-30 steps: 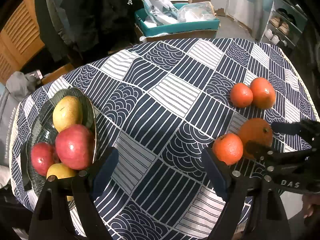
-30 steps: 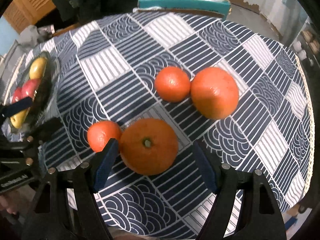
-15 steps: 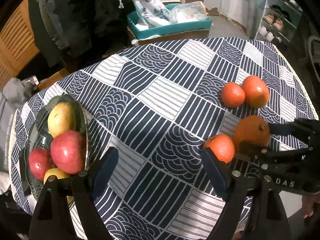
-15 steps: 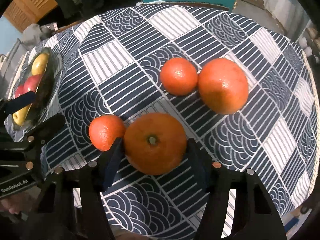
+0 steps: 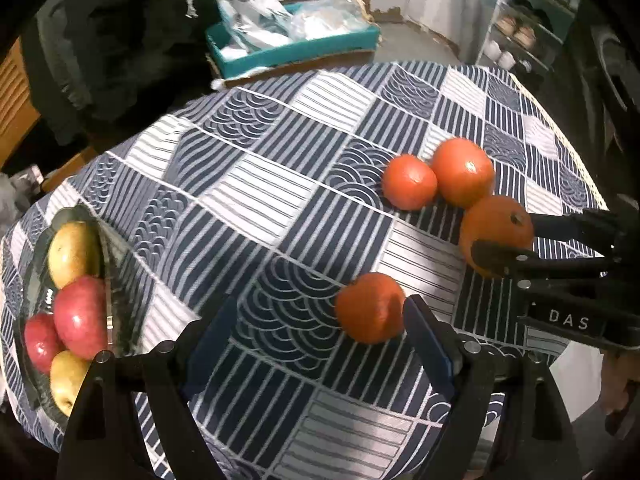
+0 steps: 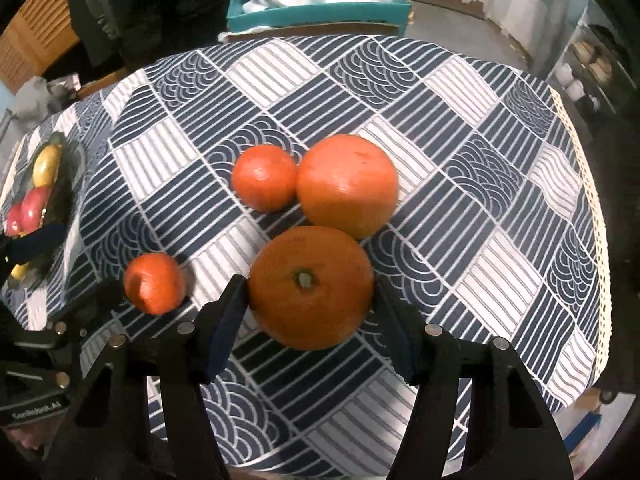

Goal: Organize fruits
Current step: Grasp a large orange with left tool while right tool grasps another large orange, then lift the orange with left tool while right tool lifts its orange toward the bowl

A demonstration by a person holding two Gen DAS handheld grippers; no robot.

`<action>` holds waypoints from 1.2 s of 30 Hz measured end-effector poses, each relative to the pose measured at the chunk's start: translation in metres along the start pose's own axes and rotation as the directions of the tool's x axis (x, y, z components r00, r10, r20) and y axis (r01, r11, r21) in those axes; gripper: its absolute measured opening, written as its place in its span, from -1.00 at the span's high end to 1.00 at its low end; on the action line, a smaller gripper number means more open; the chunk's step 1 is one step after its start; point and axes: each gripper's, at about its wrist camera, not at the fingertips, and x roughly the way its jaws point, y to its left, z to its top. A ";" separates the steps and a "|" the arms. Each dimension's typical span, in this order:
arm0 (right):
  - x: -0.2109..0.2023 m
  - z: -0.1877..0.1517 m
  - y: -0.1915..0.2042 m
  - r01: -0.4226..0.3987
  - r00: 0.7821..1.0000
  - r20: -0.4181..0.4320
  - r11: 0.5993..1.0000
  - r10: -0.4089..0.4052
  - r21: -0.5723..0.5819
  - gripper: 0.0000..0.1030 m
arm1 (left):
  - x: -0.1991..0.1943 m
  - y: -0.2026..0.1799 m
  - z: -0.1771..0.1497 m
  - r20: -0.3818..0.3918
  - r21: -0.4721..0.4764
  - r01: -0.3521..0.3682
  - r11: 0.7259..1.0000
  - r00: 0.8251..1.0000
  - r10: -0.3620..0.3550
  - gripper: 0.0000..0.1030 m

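You're working in a lived-in home — a round table point(image 5: 280, 184) under a navy-and-white patterned tablecloth point(image 6: 500, 208), with a glass fruit bowl point(image 5: 38, 280) at its edge. Behind it you can see a teal box point(image 5: 296, 50) stuffed with plastic bags, a dark coat point(image 5: 104, 40), a slatted wooden door point(image 6: 36, 36) and a shoe rack point(image 5: 524, 40) — household clutter.

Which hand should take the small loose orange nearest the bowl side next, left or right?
Left. The left gripper is open, and the small orange lies just inside its right finger. The right gripper is shut on the big stemmed orange, so it is occupied.
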 end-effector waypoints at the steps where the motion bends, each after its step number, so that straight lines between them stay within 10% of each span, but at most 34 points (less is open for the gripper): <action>1: 0.002 -0.001 -0.001 -0.001 1.000 -0.006 1.000 0.001 0.003 -0.24 | 0.002 -0.002 0.000 -0.006 0.004 0.005 1.000 1.000 -0.005 -0.67; 13: 0.011 -0.003 -0.016 -0.039 0.999 -0.030 0.998 0.040 0.045 -0.27 | 0.032 -0.006 0.000 -0.073 -0.038 0.075 0.996 0.994 -0.078 -0.63; 23: 0.022 -0.003 -0.021 -0.062 0.996 -0.058 0.996 0.066 0.071 -0.29 | 0.040 -0.012 -0.001 -0.092 -0.043 0.153 0.987 0.983 -0.156 0.08; 36: 0.000 0.003 -0.010 -0.016 0.999 0.048 0.999 0.014 0.039 -0.26 | 0.016 -0.001 0.009 -0.026 -0.043 0.111 0.993 0.993 -0.112 0.11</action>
